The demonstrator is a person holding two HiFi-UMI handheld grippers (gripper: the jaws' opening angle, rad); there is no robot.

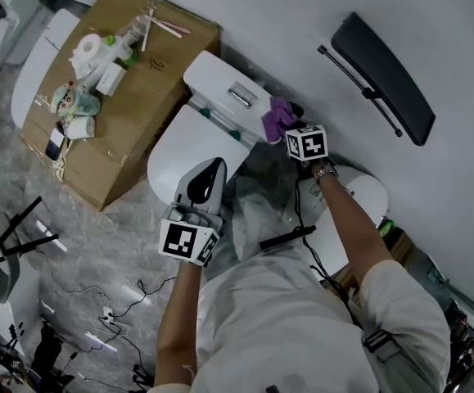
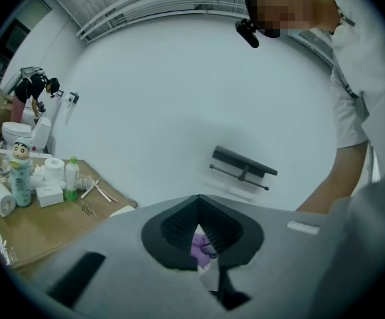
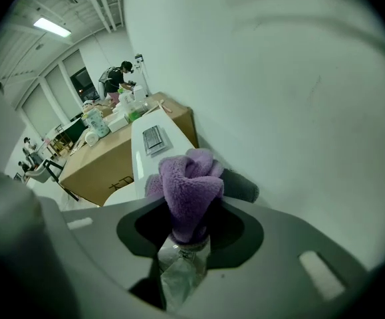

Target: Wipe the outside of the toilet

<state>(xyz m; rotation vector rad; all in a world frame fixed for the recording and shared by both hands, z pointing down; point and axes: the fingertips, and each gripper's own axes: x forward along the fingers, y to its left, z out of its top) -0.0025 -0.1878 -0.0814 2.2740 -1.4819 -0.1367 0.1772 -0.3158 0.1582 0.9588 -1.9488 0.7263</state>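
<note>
Slippage worries me: fingers of my right gripper [image 3: 185, 238] clamp the bunched purple cloth [image 3: 187, 181] by the toilet [image 1: 183, 142] tank's end; hard rubbing could tug it free. My left gripper [image 1: 209, 173] hovers, fingers together, empty.

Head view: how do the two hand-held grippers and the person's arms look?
The left hand-held gripper and the right hand-held gripper each carry a white cube with black square markers. The left one has a grey shell with a black inside, tapering to a tip. A black cable runs along the right forearm, which wears a wristband. The shirt is white, short-sleeved.
</note>
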